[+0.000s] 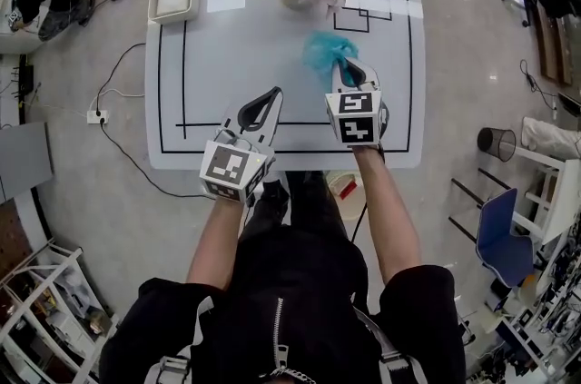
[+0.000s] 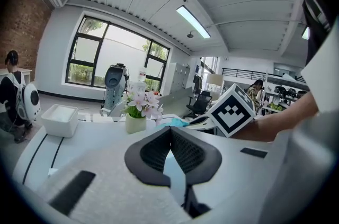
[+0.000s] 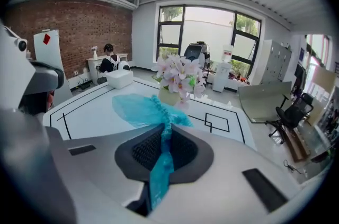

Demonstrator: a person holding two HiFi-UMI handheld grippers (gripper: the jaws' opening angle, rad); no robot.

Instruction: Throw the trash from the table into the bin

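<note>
Pinching teal trash, perhaps plastic; only right gripper view shows jaws.

**Trash**: a thin, translucent teal plastic cover with a gathered, ruffled edge, crumpled. A narrow twisted strip of it is being pinched between the closed jaws of the right hand-held gripper. In the head view its loose bulk is fanning out beyond the jaw tips, toward 12 o'clock from that gripper, over the white worktop. In the right gripper view the trash is spreading toward 10 o'clock from the jaw tips, with its pinched tail hanging down between the pads.

**Bin**: a small, dark, round mesh basket. It is standing upright and open-topped on the floor, off the worktop's right edge at about 3 o'clock, well apart from the trash.
</note>
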